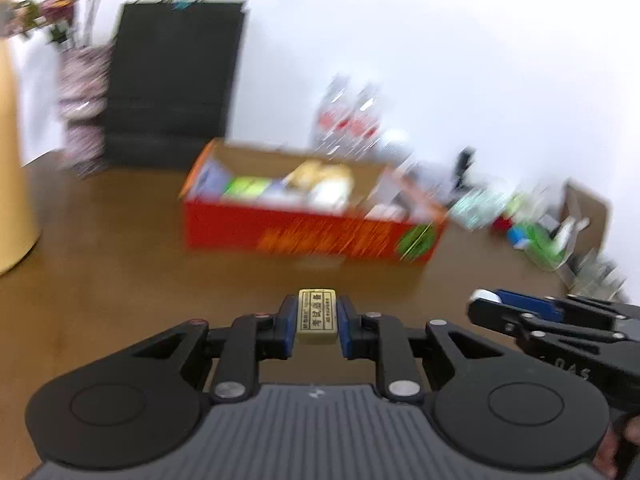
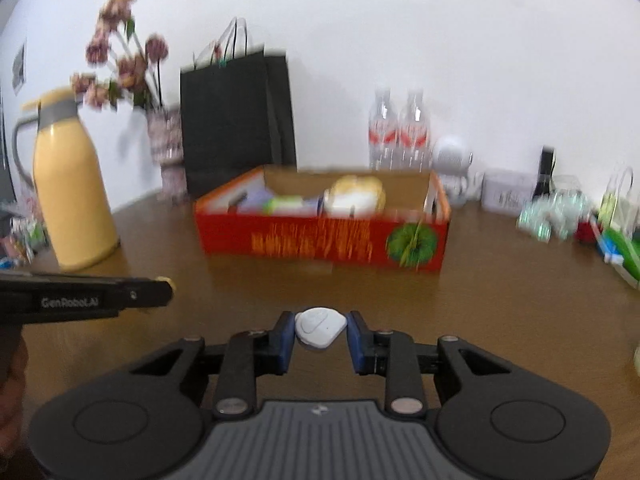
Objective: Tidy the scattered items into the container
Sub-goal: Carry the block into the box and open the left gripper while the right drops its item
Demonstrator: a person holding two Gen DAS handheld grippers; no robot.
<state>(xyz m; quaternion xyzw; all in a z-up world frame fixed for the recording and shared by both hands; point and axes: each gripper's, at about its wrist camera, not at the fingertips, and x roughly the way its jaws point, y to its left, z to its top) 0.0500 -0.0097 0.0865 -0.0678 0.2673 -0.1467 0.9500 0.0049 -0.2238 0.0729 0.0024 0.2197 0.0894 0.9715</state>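
My left gripper [image 1: 317, 322] is shut on a small beige eraser [image 1: 317, 316] with dark print, held above the brown table. My right gripper [image 2: 320, 334] is shut on a small white rounded tag [image 2: 320, 326]. The red cardboard box [image 1: 312, 236] stands ahead of both grippers and holds several items; it also shows in the right wrist view [image 2: 320, 240]. The right gripper shows at the right of the left wrist view [image 1: 486, 300], with the white tag at its tip. The left gripper shows at the left of the right wrist view [image 2: 170, 285].
A yellow jug [image 2: 74, 188], a vase of flowers [image 2: 166, 148] and a black paper bag [image 2: 236, 120] stand at the back left. Two water bottles [image 2: 400, 132], a white figurine [image 2: 452, 168] and assorted clutter [image 2: 560, 212] line the back right. An open carton [image 1: 584, 216] sits far right.
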